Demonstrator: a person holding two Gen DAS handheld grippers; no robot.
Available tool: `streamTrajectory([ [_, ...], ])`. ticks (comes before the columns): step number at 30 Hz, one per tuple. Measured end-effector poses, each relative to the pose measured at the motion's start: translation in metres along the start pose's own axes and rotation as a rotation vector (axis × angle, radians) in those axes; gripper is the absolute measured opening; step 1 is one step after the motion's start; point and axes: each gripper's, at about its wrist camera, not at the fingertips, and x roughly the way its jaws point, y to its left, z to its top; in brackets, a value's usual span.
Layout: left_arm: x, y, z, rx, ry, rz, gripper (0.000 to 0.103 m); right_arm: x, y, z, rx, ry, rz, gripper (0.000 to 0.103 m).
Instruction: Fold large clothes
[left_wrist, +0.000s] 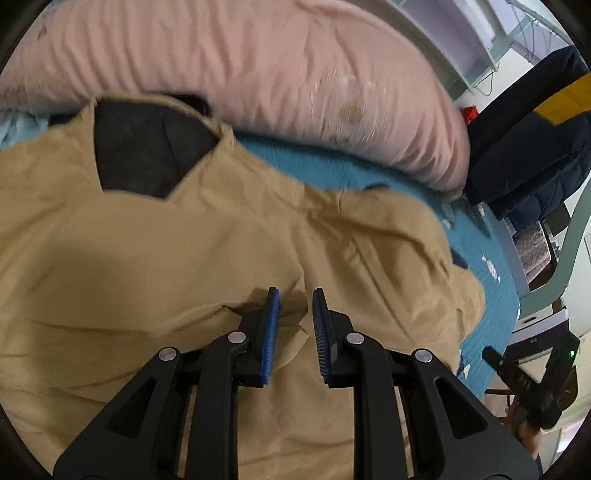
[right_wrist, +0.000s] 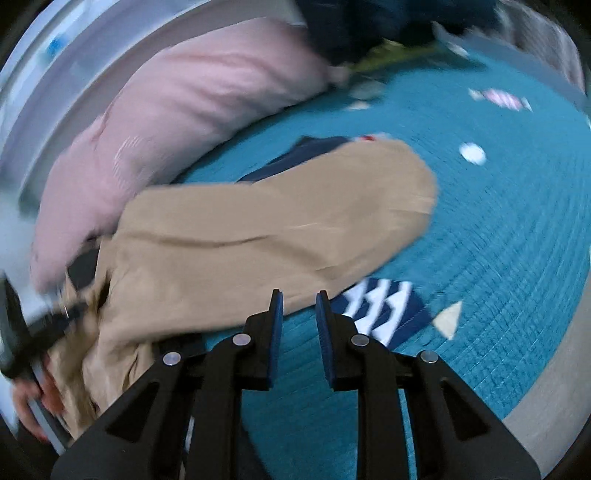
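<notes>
A large tan garment (left_wrist: 155, 258) with a dark lining at its collar (left_wrist: 144, 155) lies spread on a teal bed cover (left_wrist: 325, 162). My left gripper (left_wrist: 295, 295) is open, its blue pads just above a crease in the tan cloth, holding nothing. In the right wrist view the tan garment's sleeve (right_wrist: 280, 229) stretches across the teal cover (right_wrist: 498, 221). My right gripper (right_wrist: 299, 297) is open and empty, hovering at the sleeve's near edge. The other gripper (right_wrist: 22, 332) shows at the left edge, blurred.
A pink pillow (left_wrist: 258, 66) lies along the far side of the bed, also in the right wrist view (right_wrist: 177, 110). A dark blue and yellow jacket (left_wrist: 535, 140) hangs at the right. A navy-and-white striped patch (right_wrist: 380, 306) marks the cover.
</notes>
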Motion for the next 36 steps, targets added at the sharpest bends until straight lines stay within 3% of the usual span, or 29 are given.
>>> streamTrajectory([
  [2,0.004,0.002,-0.002,0.016,0.015,0.01,0.021,0.007,-0.022,0.007,0.086,0.0,0.003,0.027],
  [3,-0.001,0.003,-0.004,0.026,0.007,0.009,0.023,0.006,-0.03,0.009,0.128,-0.011,0.011,0.036],
  [5,-0.013,-0.002,-0.007,0.042,-0.022,0.004,0.044,0.014,-0.049,0.013,0.222,-0.026,0.025,0.042],
  [8,-0.037,-0.014,-0.012,0.077,-0.077,0.019,0.06,0.021,-0.067,0.016,0.318,-0.033,0.036,0.044],
  [13,-0.06,-0.014,-0.019,0.128,-0.102,0.162,0.072,0.057,-0.088,0.036,0.424,-0.027,0.011,0.05],
  [14,-0.065,-0.009,-0.021,0.132,-0.111,0.223,0.072,0.064,-0.094,0.039,0.462,-0.02,0.019,0.05],
  [17,-0.077,0.006,-0.025,0.132,-0.106,0.286,0.077,0.081,-0.101,0.046,0.528,0.001,0.068,0.051],
  [19,-0.086,0.021,-0.028,0.125,-0.096,0.327,0.077,0.079,-0.099,0.052,0.496,-0.029,0.084,0.023],
  [21,-0.094,0.033,-0.031,0.101,-0.095,0.338,0.077,0.071,-0.09,0.057,0.452,-0.052,0.088,0.009],
  [24,-0.112,0.055,-0.034,0.06,-0.112,0.377,0.08,0.034,-0.061,0.064,0.342,-0.175,0.06,0.006],
  [27,-0.131,0.078,-0.036,0.028,-0.129,0.411,0.081,-0.006,-0.013,0.071,0.223,-0.268,0.137,0.006],
  [29,-0.143,0.096,-0.036,-0.009,-0.134,0.441,0.081,-0.034,0.039,0.074,0.11,-0.326,0.217,0.006],
  [32,-0.161,0.118,-0.038,-0.064,-0.153,0.444,0.081,-0.062,0.114,0.066,-0.025,-0.35,0.343,0.006],
  [36,-0.184,0.138,-0.041,-0.094,-0.173,0.461,0.081,-0.067,0.22,0.041,-0.188,-0.283,0.509,0.006],
])
